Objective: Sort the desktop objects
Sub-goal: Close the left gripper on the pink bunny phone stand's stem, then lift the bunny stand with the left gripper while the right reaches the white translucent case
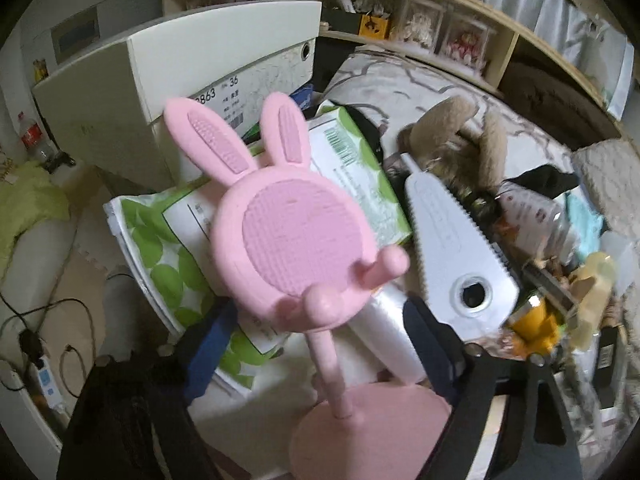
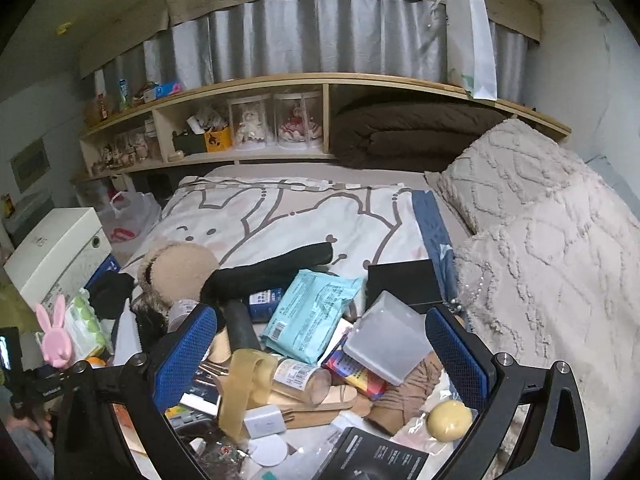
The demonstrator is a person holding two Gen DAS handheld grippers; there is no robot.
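Pink rabbit phone stand (image 1: 296, 236) between the left gripper (image 1: 324, 348) fingers.
Its thin stem rises untouched between spread fingers; the right gripper (image 2: 320, 344) gapes empty over clutter.

Pink bunny stand (image 1: 296, 236), green-leaf white tissue pack (image 1: 160, 248), light-blue wipes pkt (image 2: 314, 316), blue-padded jaws.

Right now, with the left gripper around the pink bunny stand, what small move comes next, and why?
Probably close the left gripper a little further on the thin stem of the pink rabbit-shaped phone stand. The stem sits between its blue pads, which do not visibly press it yet, so lifting now could let it slip.
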